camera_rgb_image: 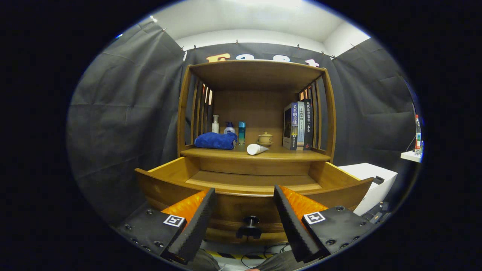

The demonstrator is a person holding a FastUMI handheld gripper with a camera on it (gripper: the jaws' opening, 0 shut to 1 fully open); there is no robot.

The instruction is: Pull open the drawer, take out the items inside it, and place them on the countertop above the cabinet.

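Note:
The wooden drawer [340, 197] of the cabinet stands pulled out just beyond my fingers, and its visible floor is bare. Its dark knob [249, 227] sits low on the drawer front, between the two fingers. My gripper [244, 195] is open, with nothing held between the fingers. On the countertop [293, 154] above the drawer lie a folded blue towel [215, 140] and a white tube [256, 149] on its side. Behind them stand a white pump bottle [215, 124], a blue-capped bottle [229, 128] and a teal bottle [241, 133].
A small lidded ceramic pot [265, 139] and upright books [298, 126] stand on the countertop's right half, under the hutch roof. A white box [372, 180] sits right of the drawer. A bottle [417, 134] stands on a small shelf far right. Cables lie on the floor below.

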